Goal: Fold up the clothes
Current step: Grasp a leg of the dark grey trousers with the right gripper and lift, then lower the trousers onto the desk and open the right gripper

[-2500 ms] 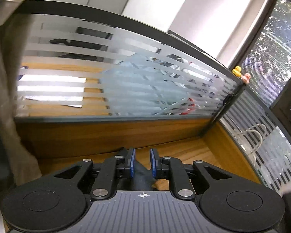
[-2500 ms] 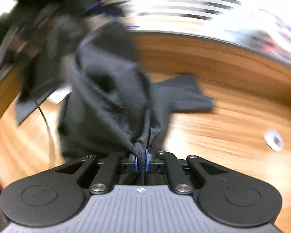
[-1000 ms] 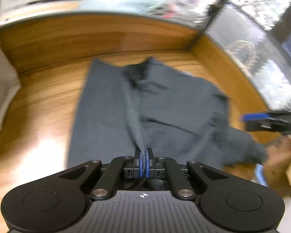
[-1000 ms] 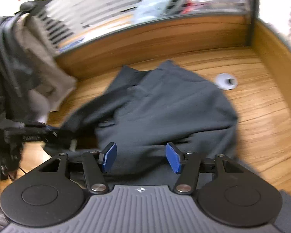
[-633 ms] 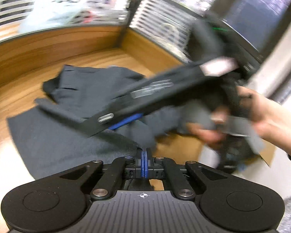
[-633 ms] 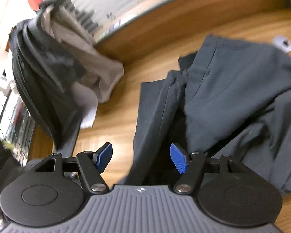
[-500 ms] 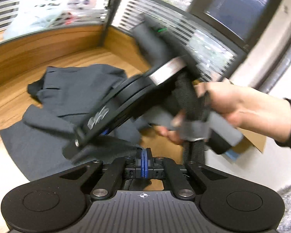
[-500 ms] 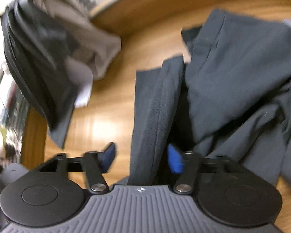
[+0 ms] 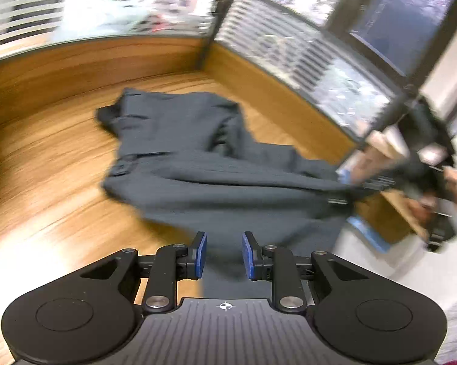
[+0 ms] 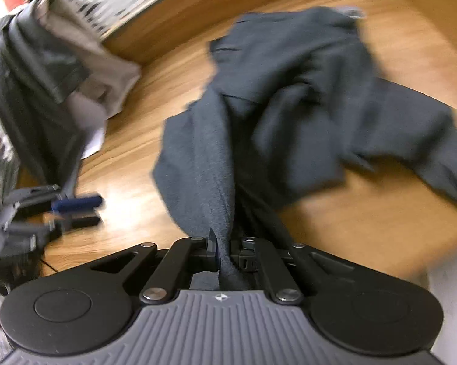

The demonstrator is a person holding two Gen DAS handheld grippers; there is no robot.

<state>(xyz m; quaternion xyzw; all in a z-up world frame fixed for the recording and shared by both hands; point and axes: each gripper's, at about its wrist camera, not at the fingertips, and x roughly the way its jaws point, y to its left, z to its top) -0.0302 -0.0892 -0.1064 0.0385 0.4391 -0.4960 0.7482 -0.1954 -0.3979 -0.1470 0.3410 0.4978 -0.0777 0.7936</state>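
The right gripper (image 10: 225,252) is pinching a bunched edge of the dark grey cloth trousers (image 10: 304,91), fingers squeezed tight. The left gripper (image 9: 222,255) is hanging just above them, fingers apart, holding nothing. The trousers are lying crumpled on the wooden worktop (image 9: 45,167), stretching away toward the back wall. Blur is hiding their far end.

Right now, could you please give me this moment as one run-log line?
step: fold clothes | left gripper: open, empty | right gripper: shut on dark grey trousers | trousers: crumpled on wooden desk
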